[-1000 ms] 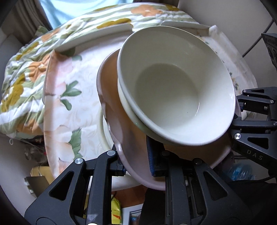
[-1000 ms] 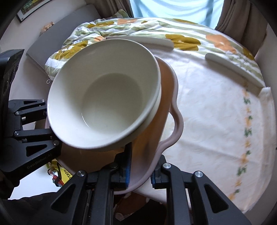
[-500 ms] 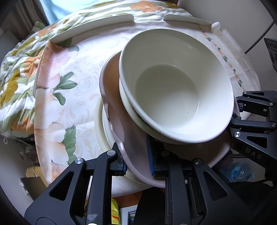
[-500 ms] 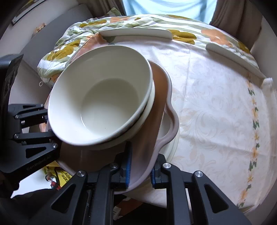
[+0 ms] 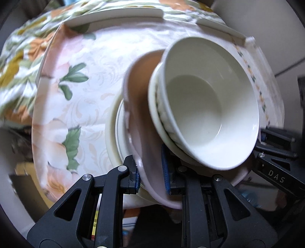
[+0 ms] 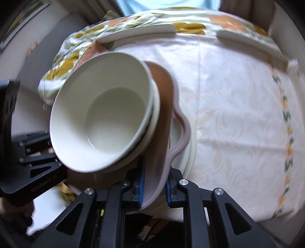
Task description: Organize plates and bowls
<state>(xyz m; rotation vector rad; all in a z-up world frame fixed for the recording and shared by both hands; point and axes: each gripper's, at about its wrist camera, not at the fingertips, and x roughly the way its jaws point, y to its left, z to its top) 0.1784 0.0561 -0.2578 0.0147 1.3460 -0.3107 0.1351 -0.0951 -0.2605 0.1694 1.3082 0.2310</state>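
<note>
Both claws, left (image 5: 150,177) and right (image 6: 153,186), clamp the tilted pink plate (image 5: 141,122); its stacked bowls (image 5: 207,106) could slide off onto the counter (image 6: 228,106).

Left gripper (image 5: 150,176): matte black linkage arms with triangular cut-outs are showing silver pivot screws; blue pads are lining the fingertips (image 5: 165,171). Right gripper (image 6: 154,186): same black frame, silver screws, blue pads. Beside the white bowl (image 6: 106,122), white lettering "GenRobot.AI" is showing on the left gripper body, "DAS" on the right.

Round table (image 6: 228,106) under pale floral cloth, brown curtains (image 6: 246,7) beside a bright window (image 6: 167,3)
</note>
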